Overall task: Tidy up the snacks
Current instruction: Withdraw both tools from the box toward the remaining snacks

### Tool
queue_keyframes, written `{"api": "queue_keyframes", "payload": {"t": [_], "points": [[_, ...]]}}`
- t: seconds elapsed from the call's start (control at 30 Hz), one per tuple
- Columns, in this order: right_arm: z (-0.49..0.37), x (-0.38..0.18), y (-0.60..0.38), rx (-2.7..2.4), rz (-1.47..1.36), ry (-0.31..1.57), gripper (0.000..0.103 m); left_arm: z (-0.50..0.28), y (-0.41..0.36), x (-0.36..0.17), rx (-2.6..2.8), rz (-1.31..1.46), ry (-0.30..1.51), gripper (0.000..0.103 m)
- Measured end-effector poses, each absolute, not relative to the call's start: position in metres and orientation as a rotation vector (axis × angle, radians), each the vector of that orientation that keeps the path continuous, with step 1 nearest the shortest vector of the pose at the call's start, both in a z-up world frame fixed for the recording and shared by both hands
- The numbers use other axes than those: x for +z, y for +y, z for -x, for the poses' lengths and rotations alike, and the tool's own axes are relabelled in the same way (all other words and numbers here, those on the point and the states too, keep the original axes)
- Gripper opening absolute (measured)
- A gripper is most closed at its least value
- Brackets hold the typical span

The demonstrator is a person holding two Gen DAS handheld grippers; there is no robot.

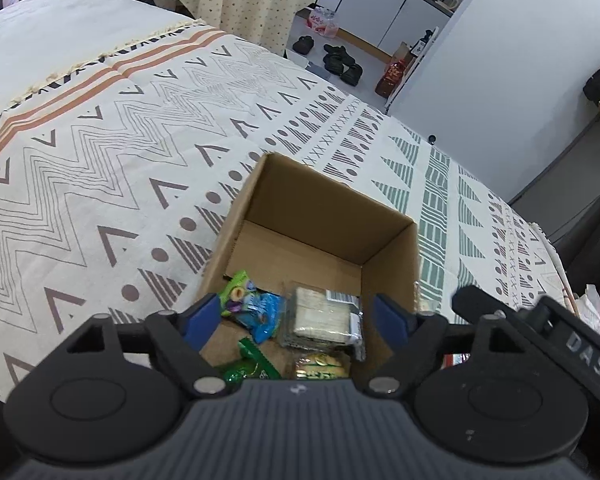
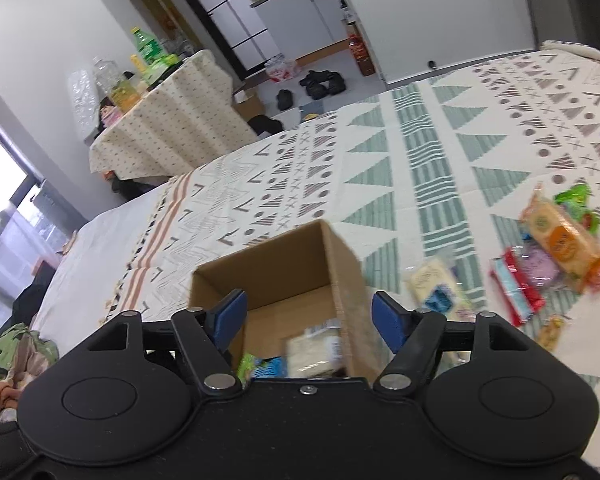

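Now both the left hand-held gripper and right hand-held gripper hang open and empty over the box on the bed. Snacks lie inside; more snacks lie near the bed's right edge. "DAS" shows on the right gripper's body.

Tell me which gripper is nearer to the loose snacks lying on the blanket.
Right. The right gripper hangs over the cardboard box, with the loose snacks just beyond its right side. The left gripper hangs over the box interior, farther from them.
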State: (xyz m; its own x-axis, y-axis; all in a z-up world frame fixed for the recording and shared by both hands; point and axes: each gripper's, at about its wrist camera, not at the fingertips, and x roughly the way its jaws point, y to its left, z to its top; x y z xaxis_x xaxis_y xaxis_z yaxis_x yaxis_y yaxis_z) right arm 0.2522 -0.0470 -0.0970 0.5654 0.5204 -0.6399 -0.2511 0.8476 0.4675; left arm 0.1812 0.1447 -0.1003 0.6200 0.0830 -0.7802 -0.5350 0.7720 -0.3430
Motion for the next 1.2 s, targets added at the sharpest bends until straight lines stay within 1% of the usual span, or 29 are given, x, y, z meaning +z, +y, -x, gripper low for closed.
{"api": "queue_keyframes", "payload": {"t": [0.17, 0.27, 0.5, 0.57, 0.8, 1.2], "points": [[-0.246, -0.095, -0.075, 0.415, -0.337, 0.845, 0.078, -0.180, 0.128, -0.094, 0.371, 0.562, 0.807, 0.085], [-0.243, -0.095, -0.095, 0.385, -0.339, 0.840, 0.081, -0.180, 0.117, -0.091, 0.352, 0.531, 0.799, 0.086], [-0.237, -0.098, -0.135, 0.332, -0.348, 0.835, 0.084, -0.185, 0.090, -0.089, 0.320, 0.463, 0.799, 0.086], [-0.235, -0.099, -0.145, 0.321, -0.344, 0.833, 0.087, -0.187, 0.084, -0.088, 0.307, 0.450, 0.801, 0.086], [-0.228, -0.103, -0.176, 0.298, -0.349, 0.829, 0.088, -0.189, 0.051, -0.079, 0.217, 0.379, 0.781, 0.086], [-0.230, -0.122, -0.225, 0.291, -0.405, 0.819, 0.087, -0.206, 0.013, -0.075, 0.144, 0.358, 0.817, 0.086]]}}
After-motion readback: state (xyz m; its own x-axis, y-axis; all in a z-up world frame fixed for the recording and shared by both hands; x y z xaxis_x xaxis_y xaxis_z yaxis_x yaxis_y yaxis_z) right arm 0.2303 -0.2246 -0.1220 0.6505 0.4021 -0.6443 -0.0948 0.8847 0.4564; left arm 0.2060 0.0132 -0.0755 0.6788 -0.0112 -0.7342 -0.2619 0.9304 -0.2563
